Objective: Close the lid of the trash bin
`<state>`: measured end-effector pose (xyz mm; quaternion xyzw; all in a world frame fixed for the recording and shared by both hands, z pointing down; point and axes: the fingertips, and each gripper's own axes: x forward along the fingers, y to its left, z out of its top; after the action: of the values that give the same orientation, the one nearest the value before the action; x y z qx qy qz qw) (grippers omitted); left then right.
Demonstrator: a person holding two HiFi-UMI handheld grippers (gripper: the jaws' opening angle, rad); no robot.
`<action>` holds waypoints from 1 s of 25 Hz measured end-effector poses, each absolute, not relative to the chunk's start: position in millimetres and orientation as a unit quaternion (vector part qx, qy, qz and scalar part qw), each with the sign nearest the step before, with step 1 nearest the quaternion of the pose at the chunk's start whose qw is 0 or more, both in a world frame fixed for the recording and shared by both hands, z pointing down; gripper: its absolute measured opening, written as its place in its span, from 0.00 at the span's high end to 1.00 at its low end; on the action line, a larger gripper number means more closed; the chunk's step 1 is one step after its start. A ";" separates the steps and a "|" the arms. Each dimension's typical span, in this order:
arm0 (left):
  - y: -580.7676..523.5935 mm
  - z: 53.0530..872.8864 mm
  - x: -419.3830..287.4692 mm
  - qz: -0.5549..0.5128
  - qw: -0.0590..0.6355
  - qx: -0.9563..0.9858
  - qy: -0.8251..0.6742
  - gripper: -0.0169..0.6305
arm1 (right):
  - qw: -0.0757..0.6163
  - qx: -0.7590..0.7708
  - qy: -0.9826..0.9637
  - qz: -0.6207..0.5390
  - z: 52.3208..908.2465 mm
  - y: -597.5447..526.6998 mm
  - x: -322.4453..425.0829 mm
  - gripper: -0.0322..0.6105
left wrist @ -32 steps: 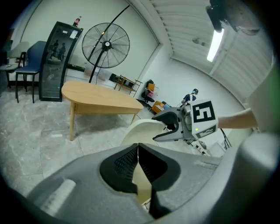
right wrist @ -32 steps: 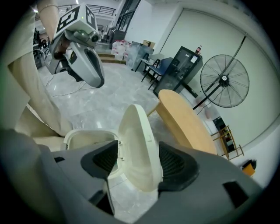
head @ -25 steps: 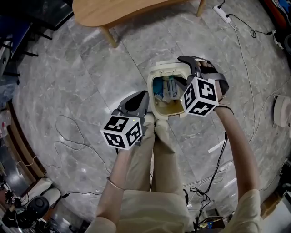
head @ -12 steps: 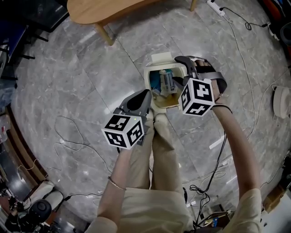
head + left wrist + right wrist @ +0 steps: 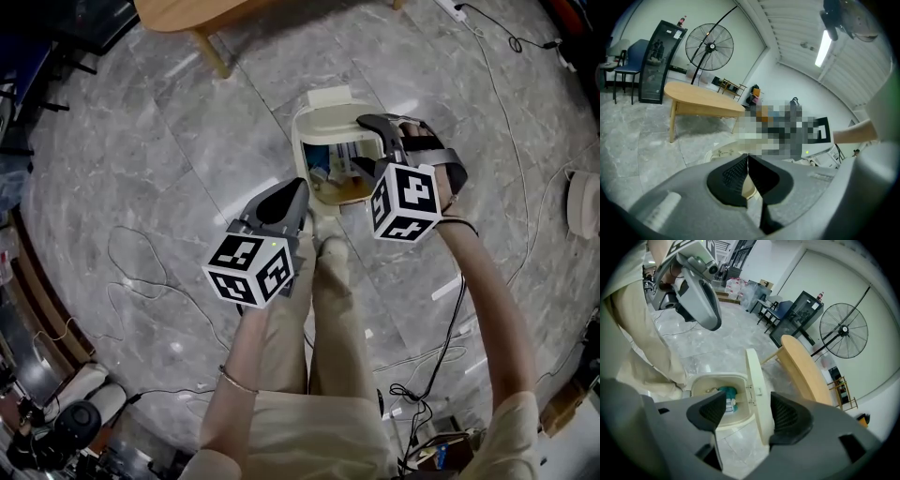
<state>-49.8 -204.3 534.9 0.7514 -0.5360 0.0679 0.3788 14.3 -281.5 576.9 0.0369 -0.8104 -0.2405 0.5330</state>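
Closest to you are your own legs (image 5: 317, 309), standing on the grey floor (image 5: 141, 187). Your feet are right up against the near side of the trash bin (image 5: 300, 155).

Just past your knees are your left tongs (image 5: 294, 190). They are clenched. The two dark pads press together and there is nothing between them. They hang in the air by the near left corner of the bin and do not touch it.

A little farther, on the right, are your right tongs (image 5: 367, 142). They are released, with the two pads wide apart and nothing held. They hover over the right side of the bin. In the right gripper view the lid (image 5: 757, 385) shows in the gap between the pads, but it looks farther off. I think the tongs are not touching it.

The bin sits on the floor in front of your feet, and its mouth is wide open. You can see rubbish (image 5: 725, 393) inside, some of it blue-green. The lid stands straight up at the far edge of the bin, where its hinge is.

So I think no part of the job is done yet, and all of it is left. The right tongs look best placed for it. You need to get to the far side of the lid, tip it toward you and bring it down until it lies flat on the rim.
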 end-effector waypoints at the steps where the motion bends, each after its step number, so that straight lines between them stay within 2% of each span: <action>1: -200.0 537.4 -46.2 0.067 0.382 0.749 -0.538 0.94 | 0.532 0.034 -0.811 -0.240 579.0 -276.3 17.2 0.49; 25: -137.3 566.1 1.9 0.089 0.379 0.734 -0.557 0.94 | 0.527 0.007 -0.825 -0.203 635.3 -194.2 52.4 0.49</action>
<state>1.9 -137.3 566.1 0.7337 -0.5566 0.0895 0.3794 52.4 -194.2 635.3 0.0072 -0.8252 -0.2031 0.5270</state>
